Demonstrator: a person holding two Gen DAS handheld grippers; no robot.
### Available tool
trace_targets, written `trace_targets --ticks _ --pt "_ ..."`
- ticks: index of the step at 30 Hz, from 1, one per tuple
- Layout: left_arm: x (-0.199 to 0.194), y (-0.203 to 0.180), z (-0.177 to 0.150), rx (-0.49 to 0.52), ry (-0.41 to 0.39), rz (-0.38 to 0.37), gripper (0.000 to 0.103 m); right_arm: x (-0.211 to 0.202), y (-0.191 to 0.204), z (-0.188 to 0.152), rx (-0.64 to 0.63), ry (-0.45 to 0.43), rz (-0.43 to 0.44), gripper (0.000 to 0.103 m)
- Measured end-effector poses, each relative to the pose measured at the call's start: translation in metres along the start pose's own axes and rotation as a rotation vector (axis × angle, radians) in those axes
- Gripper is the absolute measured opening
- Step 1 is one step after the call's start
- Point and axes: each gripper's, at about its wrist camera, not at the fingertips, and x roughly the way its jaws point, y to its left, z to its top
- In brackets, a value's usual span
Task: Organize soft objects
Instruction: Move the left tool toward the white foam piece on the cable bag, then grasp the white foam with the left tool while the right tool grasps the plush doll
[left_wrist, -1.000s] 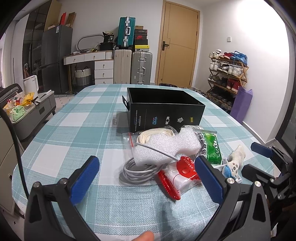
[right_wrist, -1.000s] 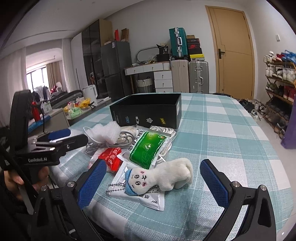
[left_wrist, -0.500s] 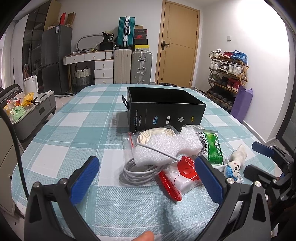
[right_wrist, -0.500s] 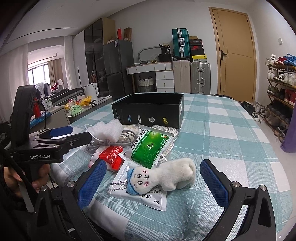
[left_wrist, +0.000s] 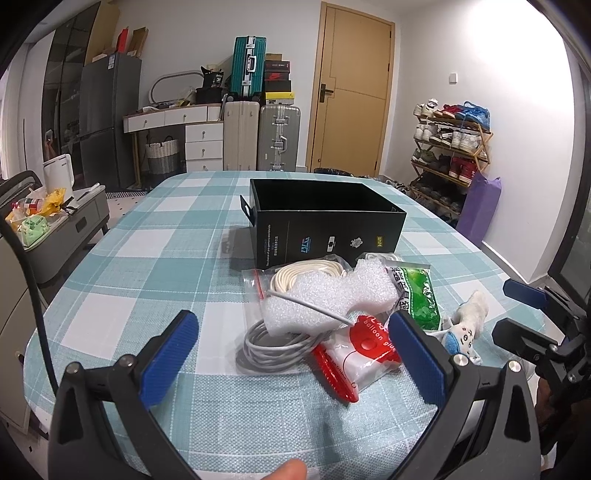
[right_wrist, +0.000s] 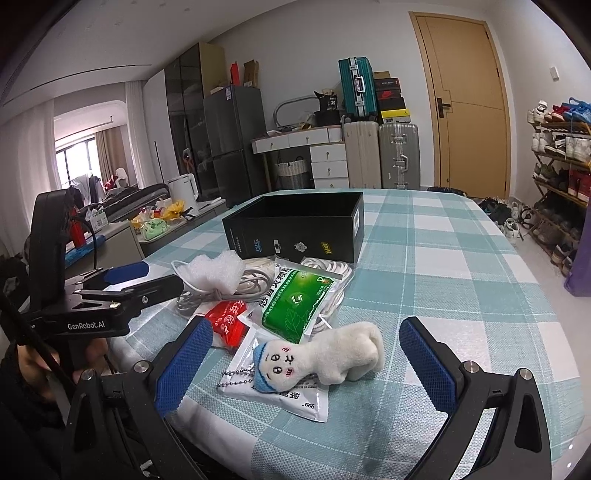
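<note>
Lying near the tabletop's (right_wrist: 461, 258) front edge, the plush toy (right_wrist: 325, 360) rests on a white sachet (right_wrist: 295, 400); right tongs (right_wrist: 306, 363) and left tongs (left_wrist: 291, 356) gape empty. Pinching could drag the sachet along toward the black box (right_wrist: 295, 229).

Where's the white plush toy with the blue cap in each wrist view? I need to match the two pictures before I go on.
Left wrist: the plush toy lies at the right end of the pile, past the left gripper's right finger.
Right wrist: it lies low in the centre, on a white sachet, ahead of the open right gripper.
Shared landmark: the black box behind the pile.
</note>
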Motion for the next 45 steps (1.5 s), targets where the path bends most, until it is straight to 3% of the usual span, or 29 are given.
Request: trace_targets --ticks 15,33,37,45 --pt "0.005 0.0 0.004 0.007 0.022 -0.01 0.103 0.015 -0.009 -0.004 -0.007 0.08 -0.055 0.103" --pt "0.019 -0.005 0.014 0.046 0.057 -0.034 0.103 0.034 -0.001 -0.013 -0.062 0.154 -0.051 0.103" --pt "0.021 -0.009 0.018 0.079 0.055 -0.039 0.103 0.038 0.0 -0.011 -0.073 0.165 -0.05 0.091" --pt "0.026 -0.02 0.021 0.158 0.06 -0.046 0.103 0.037 0.0 -0.012 -0.071 0.161 -0.042 0.088"
